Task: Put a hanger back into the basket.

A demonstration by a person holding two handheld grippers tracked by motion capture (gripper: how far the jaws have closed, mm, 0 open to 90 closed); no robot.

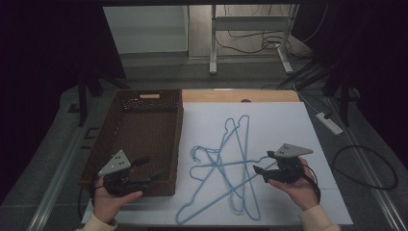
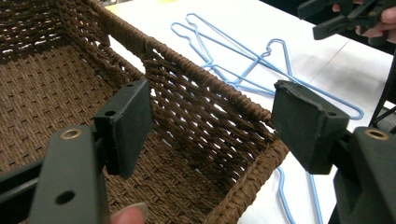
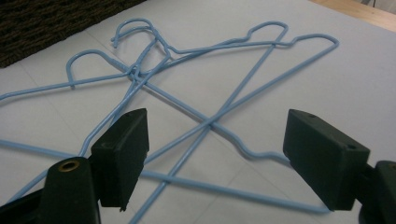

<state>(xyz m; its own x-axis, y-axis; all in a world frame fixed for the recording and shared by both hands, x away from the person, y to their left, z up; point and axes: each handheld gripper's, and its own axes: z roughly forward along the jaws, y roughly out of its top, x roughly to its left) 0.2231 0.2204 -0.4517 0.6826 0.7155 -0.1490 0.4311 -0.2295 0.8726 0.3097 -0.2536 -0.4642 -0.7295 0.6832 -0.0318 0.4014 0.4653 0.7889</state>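
Blue wire hangers [image 1: 231, 166] were tangled in a heap on the white tabletop [image 1: 288, 120], just right of the brown woven basket [image 1: 139, 139]. The right hand-held gripper [image 1: 263, 173] was held wide open and empty at their right edge; a single thin rod should be pinched squarely, clear of the crossings. The left hand-held gripper [image 1: 151, 168], also open and empty, was poised over the basket's near corner.

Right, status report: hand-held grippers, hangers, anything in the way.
Left hand-held gripper open over the wicker basket. Right hand-held gripper open beside the blue hangers, which are tangled on the white sheet. Nothing blocking.
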